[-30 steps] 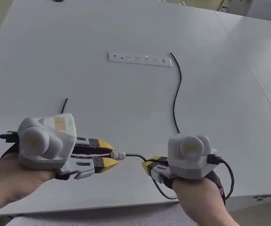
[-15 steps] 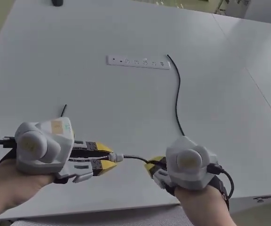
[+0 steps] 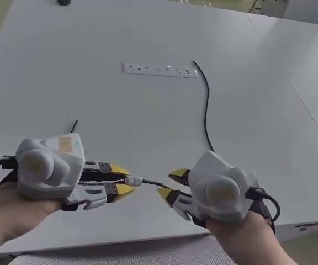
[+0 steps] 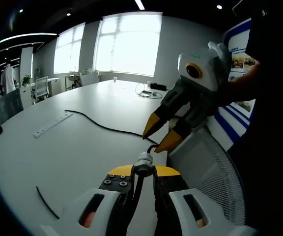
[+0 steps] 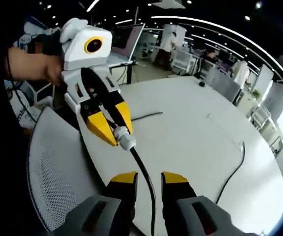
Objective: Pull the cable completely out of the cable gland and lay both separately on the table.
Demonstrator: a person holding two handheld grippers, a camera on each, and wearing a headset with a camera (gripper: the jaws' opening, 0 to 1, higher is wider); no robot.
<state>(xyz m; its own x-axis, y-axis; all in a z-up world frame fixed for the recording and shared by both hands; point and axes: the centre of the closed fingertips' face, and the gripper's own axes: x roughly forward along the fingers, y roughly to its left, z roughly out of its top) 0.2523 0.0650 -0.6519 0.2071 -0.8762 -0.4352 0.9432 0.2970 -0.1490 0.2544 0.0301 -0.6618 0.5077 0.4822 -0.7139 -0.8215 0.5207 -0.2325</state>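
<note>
My left gripper (image 3: 125, 181) is shut on the small grey cable gland (image 3: 132, 180), held a little above the white table (image 3: 148, 127) near its front edge. A thin black cable (image 3: 153, 183) runs from the gland toward my right gripper (image 3: 171, 184), whose yellow-tipped jaws stand open around it. In the right gripper view the cable (image 5: 149, 194) passes between the spread jaws of my right gripper (image 5: 150, 178) without touching them, and leads up to the gland (image 5: 124, 139). The left gripper view shows the gland (image 4: 144, 160) clamped in my left gripper (image 4: 144, 171).
A white power strip (image 3: 159, 69) lies at mid-table with its black cord (image 3: 206, 110) curving toward the front edge. A short black wire (image 3: 74, 126) lies to the left. A mesh chair (image 5: 58, 167) stands below the table edge.
My right gripper has opened and let go of the cable, and has rolled so its jaws point more up and left. The left gripper keeps its hold on the gland.
</note>
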